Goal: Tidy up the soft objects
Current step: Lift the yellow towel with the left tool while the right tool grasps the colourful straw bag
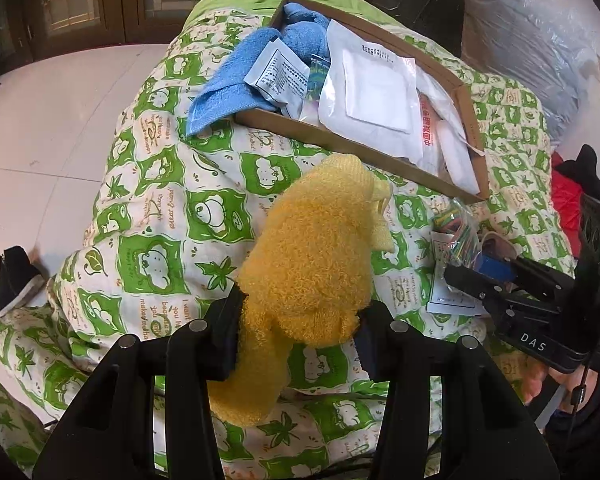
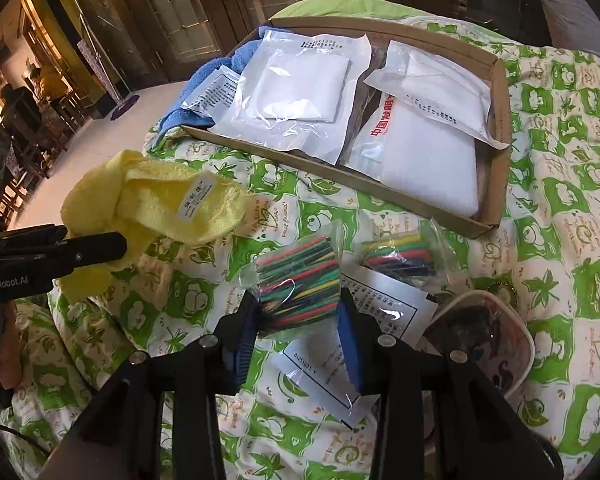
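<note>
My left gripper [image 1: 300,328] is shut on a fluffy yellow towel [image 1: 312,268] and holds it above the quilt; the towel also shows in the right wrist view [image 2: 160,204]. My right gripper [image 2: 298,320] is shut on a clear bag of coloured tubes [image 2: 300,280], just above the quilt. A shallow cardboard box [image 2: 500,140] lies beyond, holding a blue towel [image 1: 236,76] at its left end and several white plastic packets [image 2: 296,92]. The box also shows in the left wrist view [image 1: 340,140].
A green and white quilt [image 2: 560,200] covers the bed. A second bag of coloured tubes [image 2: 400,252], a white printed packet [image 2: 388,304] and a round white-rimmed pouch [image 2: 492,340] lie near my right gripper. The white floor [image 1: 60,120] lies left of the bed. A plastic bag [image 1: 540,40] sits far right.
</note>
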`<action>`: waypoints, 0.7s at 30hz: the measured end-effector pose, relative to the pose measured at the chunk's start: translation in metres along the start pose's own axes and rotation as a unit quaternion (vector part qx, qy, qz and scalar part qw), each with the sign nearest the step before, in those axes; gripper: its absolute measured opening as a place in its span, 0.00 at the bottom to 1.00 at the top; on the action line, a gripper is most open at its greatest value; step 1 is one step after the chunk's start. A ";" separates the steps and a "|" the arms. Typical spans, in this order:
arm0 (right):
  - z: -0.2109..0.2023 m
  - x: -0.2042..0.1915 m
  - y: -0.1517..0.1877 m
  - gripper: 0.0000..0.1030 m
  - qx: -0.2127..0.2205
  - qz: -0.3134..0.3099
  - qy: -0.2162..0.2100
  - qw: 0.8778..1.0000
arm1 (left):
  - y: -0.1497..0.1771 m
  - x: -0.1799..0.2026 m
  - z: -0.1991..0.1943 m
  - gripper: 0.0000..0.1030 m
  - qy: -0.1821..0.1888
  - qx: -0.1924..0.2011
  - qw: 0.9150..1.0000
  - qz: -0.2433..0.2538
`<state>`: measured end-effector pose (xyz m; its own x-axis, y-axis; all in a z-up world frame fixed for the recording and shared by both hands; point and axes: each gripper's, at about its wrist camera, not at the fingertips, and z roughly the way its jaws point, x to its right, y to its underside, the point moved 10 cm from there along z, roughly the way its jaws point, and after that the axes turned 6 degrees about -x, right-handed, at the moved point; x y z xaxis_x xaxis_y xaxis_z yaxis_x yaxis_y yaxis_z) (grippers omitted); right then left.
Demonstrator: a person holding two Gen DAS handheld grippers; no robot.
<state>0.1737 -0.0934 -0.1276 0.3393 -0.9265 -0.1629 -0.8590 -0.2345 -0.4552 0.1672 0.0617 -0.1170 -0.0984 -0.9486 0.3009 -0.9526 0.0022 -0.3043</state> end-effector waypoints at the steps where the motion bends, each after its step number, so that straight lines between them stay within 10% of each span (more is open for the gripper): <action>1: -0.001 0.001 0.002 0.36 -0.001 0.003 -0.005 1.000 | 0.000 0.001 0.001 0.45 0.003 -0.003 1.000 0.000; 21: 0.008 0.016 0.013 0.36 -0.047 0.045 -0.021 0.998 | 0.005 0.016 0.008 0.45 -0.021 -0.023 0.999 0.039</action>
<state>0.1712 -0.1091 -0.1426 0.2729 -0.9325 -0.2364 -0.9180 -0.1789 -0.3540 0.1633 0.0436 -0.1206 -0.1620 -0.9572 0.2396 -0.9545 0.0904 -0.2841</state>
